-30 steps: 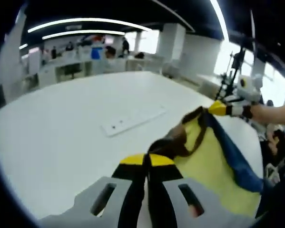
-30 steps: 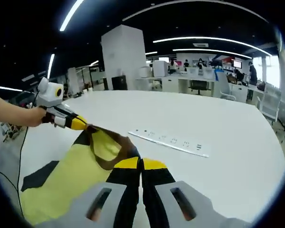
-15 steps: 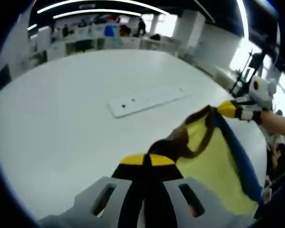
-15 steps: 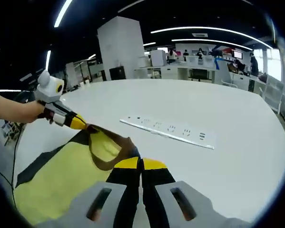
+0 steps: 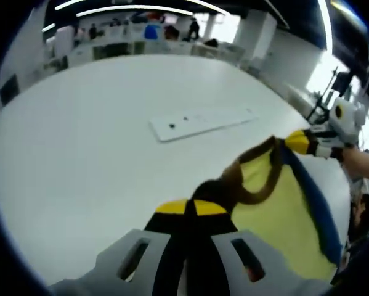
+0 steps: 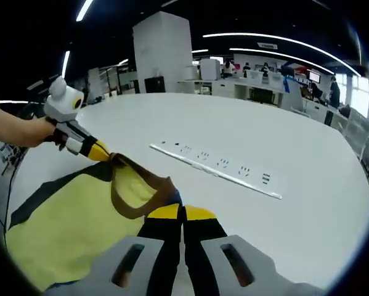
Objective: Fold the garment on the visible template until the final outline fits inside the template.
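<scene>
A yellow garment [image 5: 276, 219] with a brown collar and blue trim hangs stretched between both grippers above the white table [image 5: 79, 142]. My left gripper [image 5: 190, 206] is shut on the brown collar edge at one shoulder. In the left gripper view the right gripper [image 5: 295, 142] comes in from the right, pinching the other shoulder. In the right gripper view my right gripper [image 6: 183, 211] is shut on the collar of the garment [image 6: 67, 228], and the left gripper [image 6: 101, 152] holds the far shoulder, with a person's hand behind it.
A long white strip with small dark marks [image 5: 199, 122] [image 6: 215, 168] lies flat on the table beyond the garment. Desks, chairs and people stand in the far background. A white pillar [image 6: 162, 52] rises behind the table.
Both cameras have tilted further down toward the table. The garment stays stretched between the two grippers, and more of its yellow body now shows spread lower.
</scene>
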Demonstrator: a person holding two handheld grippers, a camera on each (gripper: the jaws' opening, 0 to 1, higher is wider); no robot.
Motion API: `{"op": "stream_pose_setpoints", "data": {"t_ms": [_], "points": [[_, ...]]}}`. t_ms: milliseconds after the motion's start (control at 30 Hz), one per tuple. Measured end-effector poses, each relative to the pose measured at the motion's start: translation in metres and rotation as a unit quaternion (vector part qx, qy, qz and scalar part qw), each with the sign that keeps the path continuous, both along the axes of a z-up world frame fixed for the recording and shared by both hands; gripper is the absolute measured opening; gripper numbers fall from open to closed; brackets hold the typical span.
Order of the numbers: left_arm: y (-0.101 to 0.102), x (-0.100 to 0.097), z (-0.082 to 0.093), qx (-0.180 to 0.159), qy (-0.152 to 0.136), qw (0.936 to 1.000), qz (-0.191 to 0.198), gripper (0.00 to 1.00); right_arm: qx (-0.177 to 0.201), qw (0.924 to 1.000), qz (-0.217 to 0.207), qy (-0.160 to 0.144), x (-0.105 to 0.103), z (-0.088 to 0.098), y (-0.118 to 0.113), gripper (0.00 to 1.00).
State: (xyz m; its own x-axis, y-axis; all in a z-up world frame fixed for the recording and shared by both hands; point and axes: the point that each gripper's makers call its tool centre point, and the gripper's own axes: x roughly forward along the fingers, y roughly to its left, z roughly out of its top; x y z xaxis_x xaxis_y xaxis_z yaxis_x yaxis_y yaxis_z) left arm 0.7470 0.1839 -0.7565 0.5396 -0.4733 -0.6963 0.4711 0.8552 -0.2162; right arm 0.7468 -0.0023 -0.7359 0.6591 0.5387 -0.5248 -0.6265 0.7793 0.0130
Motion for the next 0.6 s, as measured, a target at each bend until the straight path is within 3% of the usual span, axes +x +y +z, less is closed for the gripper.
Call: {"op": "stream_pose_setpoints", "data": {"t_ms": [300, 433, 600], "points": [[0.004, 0.012, 0.003, 0.014, -0.024, 0.9995, 0.013, 0.03, -0.015, 0.9999, 0.003, -0.005, 0.007, -0.005, 0.000, 0.01], [0.006, 0.017, 0.007, 0.011, -0.032, 0.9992, 0.018, 0.00, -0.020, 0.9997, 0.003, -0.011, 0.008, -0.006, -0.001, 0.01], [0.005, 0.019, 0.008, 0.013, -0.038, 0.9990, 0.018, 0.06, -0.034, 0.9986, -0.002, -0.040, 0.016, 0.000, -0.003, 0.04]]}}
